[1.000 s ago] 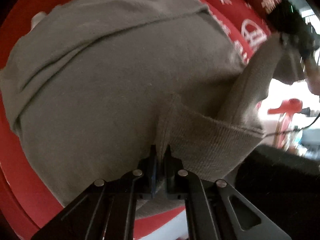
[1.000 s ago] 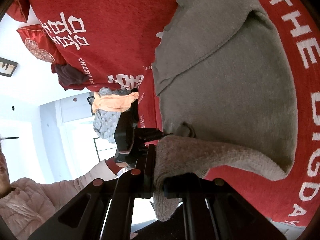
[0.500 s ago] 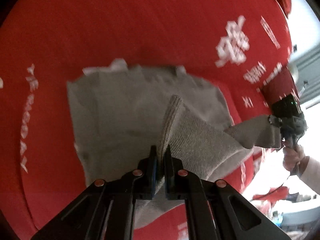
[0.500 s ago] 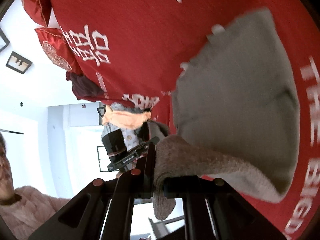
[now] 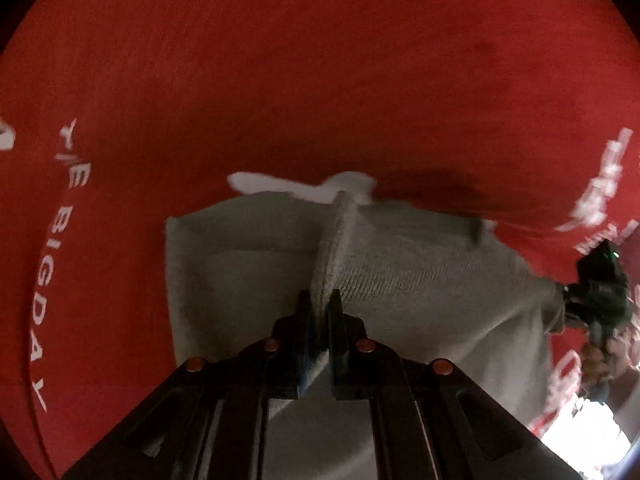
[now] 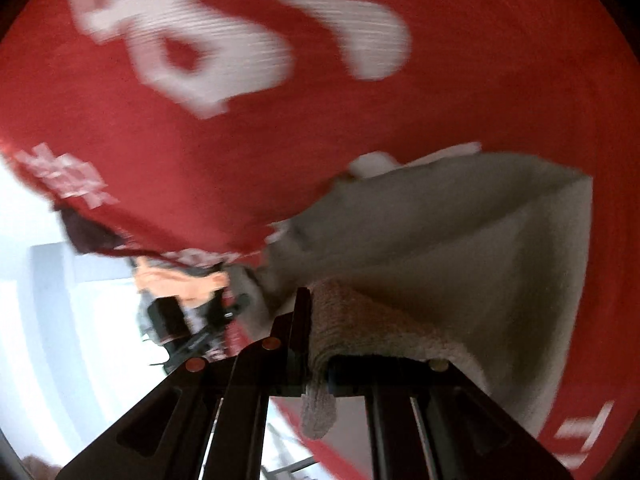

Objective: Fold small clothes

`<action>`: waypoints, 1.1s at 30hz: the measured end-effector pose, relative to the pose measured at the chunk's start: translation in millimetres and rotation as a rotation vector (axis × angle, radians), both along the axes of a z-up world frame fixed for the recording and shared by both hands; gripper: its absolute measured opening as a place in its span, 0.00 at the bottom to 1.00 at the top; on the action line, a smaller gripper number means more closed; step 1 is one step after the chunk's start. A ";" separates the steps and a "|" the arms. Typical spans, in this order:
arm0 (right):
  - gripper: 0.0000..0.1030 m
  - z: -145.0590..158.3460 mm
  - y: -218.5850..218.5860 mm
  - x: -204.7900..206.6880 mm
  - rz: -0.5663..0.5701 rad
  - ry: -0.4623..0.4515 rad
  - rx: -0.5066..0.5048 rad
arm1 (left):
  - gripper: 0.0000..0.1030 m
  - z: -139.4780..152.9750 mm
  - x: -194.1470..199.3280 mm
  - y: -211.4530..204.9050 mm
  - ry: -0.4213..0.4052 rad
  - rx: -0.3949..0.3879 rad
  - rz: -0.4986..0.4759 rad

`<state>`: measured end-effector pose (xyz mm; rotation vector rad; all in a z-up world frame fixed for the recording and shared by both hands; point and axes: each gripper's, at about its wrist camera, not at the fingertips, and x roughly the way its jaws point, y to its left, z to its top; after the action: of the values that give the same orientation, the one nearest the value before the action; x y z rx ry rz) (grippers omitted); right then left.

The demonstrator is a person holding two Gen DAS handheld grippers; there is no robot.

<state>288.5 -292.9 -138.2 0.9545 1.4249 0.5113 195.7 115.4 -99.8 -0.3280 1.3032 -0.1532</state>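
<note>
Left view, cloth: a red woven cloth with white printed lettering (image 5: 320, 80) fills the surface; the words "THE BIG DAY" curve down its left edge.
Left view, garment: a small grey knitted garment with a ribbed hem (image 5: 248, 280) lies on the red cloth in the lower middle, partly folded over itself; a white label or trim (image 5: 296, 186) pokes out along its far edge.
Left view, left gripper: the black two-finger left gripper (image 5: 320, 304) comes in from the bottom centre; its fingers are pressed together on a raised ridge of the ribbed hem, which stands up between them.
Left view, right side: the grey fabric stretches away to the right edge, where the black right gripper (image 5: 560, 304) pinches the other end; a hand (image 5: 596, 360) holds its handle just below.
Right view, left side: the left gripper's black body (image 6: 188, 320) shows low on the left, blurred, against a bright room; something orange (image 6: 176, 284) sits behind it, too smeared to identify.
Right view, cloth: the red cloth carries large blurred white characters across the top.
Right view, right gripper: its fingers rise from the bottom centre with a thick fold of the grey garment's edge between them; the jaws are opening, yet the fabric is still caught there, a short tail hanging below.
Right view, garment: the rest of the grey garment spreads to the right, lying on the red cloth.
</note>
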 end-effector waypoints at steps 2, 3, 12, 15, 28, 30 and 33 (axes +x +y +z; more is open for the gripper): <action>0.30 -8.7 -4.2 4.0 -0.025 0.035 -0.050 | 0.06 -6.5 2.1 3.2 0.024 0.006 0.036; 0.48 -6.7 -6.7 4.0 -0.043 0.030 -0.026 | 0.06 -6.2 2.3 4.6 0.025 0.006 0.047; 0.63 78.8 -3.9 -9.6 0.237 -0.216 -0.392 | 0.06 23.0 0.0 11.5 0.016 0.027 0.022; 0.62 62.0 7.9 7.0 0.282 -0.205 -0.433 | 0.06 12.0 6.3 5.7 0.052 0.045 0.014; 0.07 18.8 33.8 37.9 0.382 -0.223 -0.677 | 0.12 -14.1 23.3 9.5 0.075 0.262 0.199; 0.10 20.6 32.5 39.5 0.342 -0.221 -0.691 | 0.12 -10.6 23.0 16.7 0.077 0.222 0.231; 0.48 34.4 23.0 33.8 0.297 -0.206 -0.745 | 0.12 8.3 18.0 13.6 0.053 0.203 0.165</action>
<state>322.3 -269.9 -103.8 0.0921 1.4113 0.2428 213.7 129.0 -91.5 -0.2656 1.3253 0.1272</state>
